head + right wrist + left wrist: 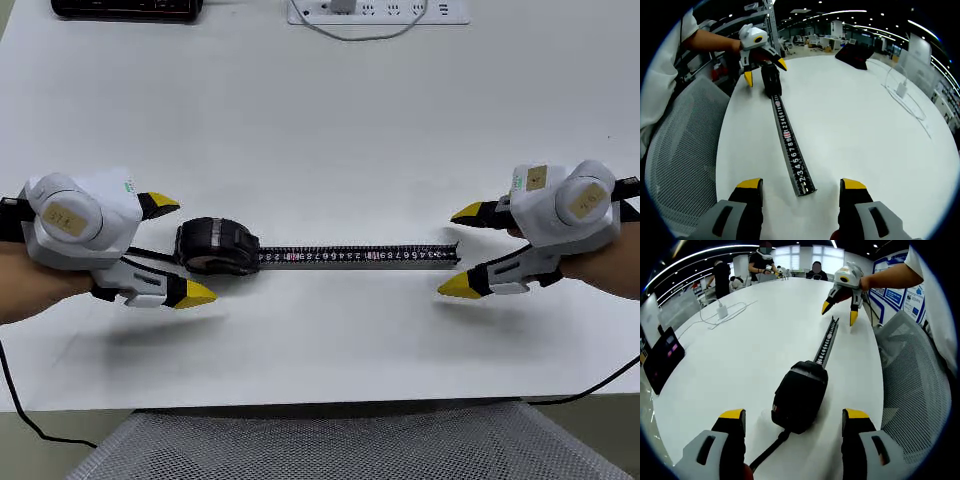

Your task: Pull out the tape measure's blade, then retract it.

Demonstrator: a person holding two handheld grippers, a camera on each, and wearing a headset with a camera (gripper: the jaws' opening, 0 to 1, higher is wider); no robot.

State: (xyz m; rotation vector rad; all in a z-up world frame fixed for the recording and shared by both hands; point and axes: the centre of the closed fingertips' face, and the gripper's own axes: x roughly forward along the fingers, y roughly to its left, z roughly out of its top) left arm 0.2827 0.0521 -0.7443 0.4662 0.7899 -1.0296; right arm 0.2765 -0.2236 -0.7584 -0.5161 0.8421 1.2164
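A black tape measure case [215, 246] [800, 395] [772, 79] lies on the white table [320, 120]. Its dark blade [355, 256] [826, 341] [791, 146] is pulled out flat towards the right, and its end hook lies on the table. My left gripper [178, 249] [795, 421] is open, its yellow-tipped fingers on either side of the case without closing on it. My right gripper [460, 249] [800, 184] is open at the blade's free end, the tip lying between its fingers, untouched.
A white power strip [380, 10] with a cable lies at the table's far edge, and a dark device [125, 8] sits at the far left. A mesh chair seat [350, 440] is under the near edge. People stand in the background.
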